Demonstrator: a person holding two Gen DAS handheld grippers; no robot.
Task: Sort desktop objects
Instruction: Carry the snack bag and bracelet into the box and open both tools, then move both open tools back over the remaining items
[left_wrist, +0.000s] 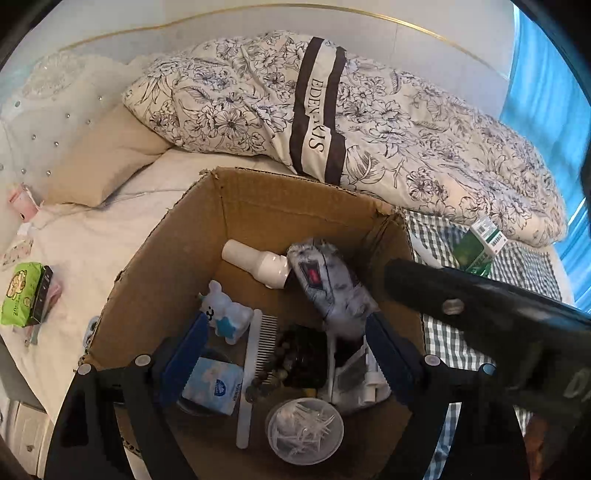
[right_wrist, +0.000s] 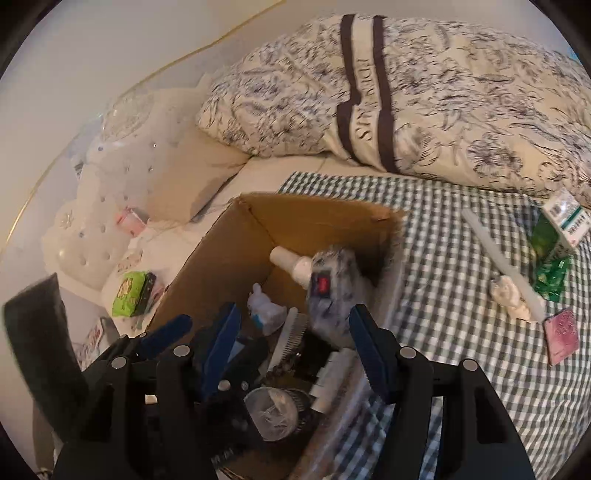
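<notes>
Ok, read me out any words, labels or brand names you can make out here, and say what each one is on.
"EDEN-KIS": on the dark-striped band of the floral duvet.
Green snack packet: print too small to read.
Green and white box: barcode label, text blurred.
Blue tissue pack in the cardboard box: logo unreadable.

Brown cardboard box (left_wrist: 258, 206); cream quilt (left_wrist: 424, 122) with dark floral line print and brown stripes; green-and-white checked cloth (right_wrist: 461, 236); grey-and-white marbled device (left_wrist: 332, 284) with red switch; white bottle (left_wrist: 255, 260); white comb (left_wrist: 255, 354); green-and-white carton (right_wrist: 557, 225); pink card (right_wrist: 561, 336); lime-green packet (left_wrist: 20, 291); blue fingers (left_wrist: 184, 354) on black frames.
</notes>
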